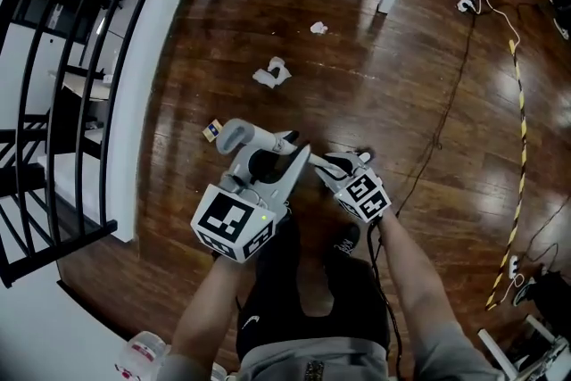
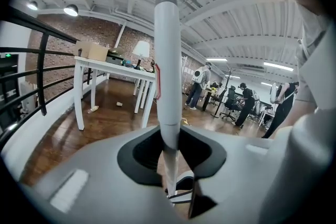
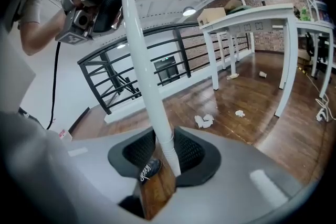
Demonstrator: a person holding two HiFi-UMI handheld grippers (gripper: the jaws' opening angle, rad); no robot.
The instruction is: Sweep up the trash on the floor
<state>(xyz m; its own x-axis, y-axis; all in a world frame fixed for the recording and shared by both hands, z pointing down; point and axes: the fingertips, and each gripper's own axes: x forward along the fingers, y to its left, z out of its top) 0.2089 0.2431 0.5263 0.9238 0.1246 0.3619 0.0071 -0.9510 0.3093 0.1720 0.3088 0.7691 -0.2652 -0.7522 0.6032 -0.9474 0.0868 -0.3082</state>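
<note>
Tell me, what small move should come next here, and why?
Probably carry the poles forward to the nearest crumpled paper. The left hand-held gripper and the right hand-held gripper each clamp a white pole, yet that paper and a smaller scrap lie farther ahead on the wooden floor, untouched.

Pale grey left gripper (image 1: 268, 147) and right gripper (image 1: 328, 163), each with a black-and-white marker cube (image 1: 234, 223), black cable (image 1: 382, 281) by the right forearm, grey shirt (image 1: 294, 361), black shorts (image 1: 268, 299), black shoe (image 1: 346, 238)
</note>
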